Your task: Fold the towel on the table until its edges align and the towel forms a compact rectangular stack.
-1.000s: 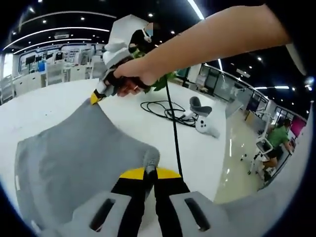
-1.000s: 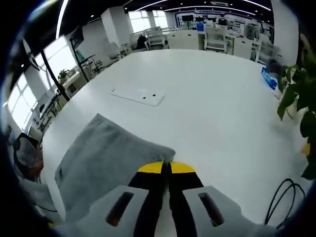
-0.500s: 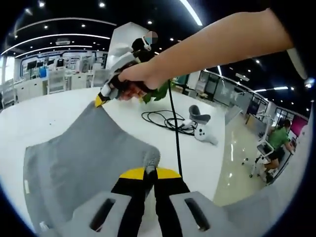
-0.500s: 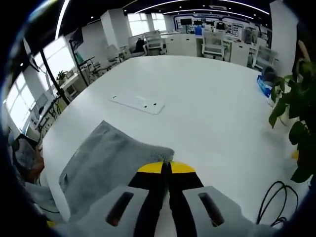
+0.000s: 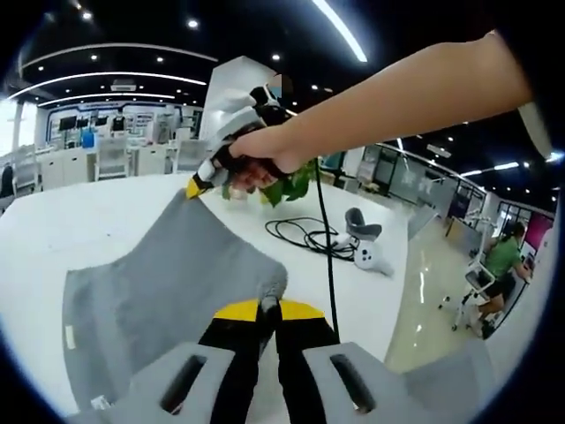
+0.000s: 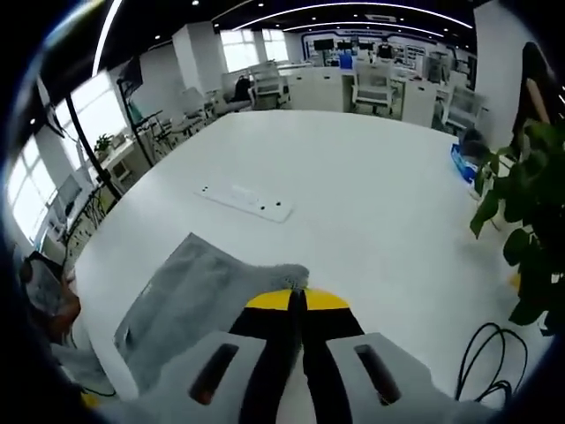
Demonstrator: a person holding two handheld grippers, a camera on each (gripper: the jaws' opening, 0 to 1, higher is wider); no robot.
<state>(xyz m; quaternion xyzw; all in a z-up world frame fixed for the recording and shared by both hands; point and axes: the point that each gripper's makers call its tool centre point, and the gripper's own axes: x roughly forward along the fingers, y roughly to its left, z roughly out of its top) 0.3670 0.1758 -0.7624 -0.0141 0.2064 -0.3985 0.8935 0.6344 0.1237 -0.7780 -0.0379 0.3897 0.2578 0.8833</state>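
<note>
A grey towel (image 5: 168, 283) hangs lifted above the white table (image 5: 79, 221), held by two corners. My left gripper (image 5: 267, 305) is shut on one corner, which bunches up between its yellow tips. My right gripper (image 5: 196, 187), held in a hand, enters the left gripper view from above and pinches the far corner. In the right gripper view, my right gripper (image 6: 295, 296) is shut on the towel (image 6: 190, 305), which drapes down to the left over the table (image 6: 353, 203).
A white flat strip (image 6: 250, 202) lies on the table. A green plant (image 6: 521, 238) stands at the right. Black cable coils (image 5: 309, 237) and a white controller (image 5: 371, 256) lie past the towel. Desks and chairs fill the room behind.
Both grippers have lifted the towel higher; it hangs more steeply. The right gripper has risen and moved away from the table.
</note>
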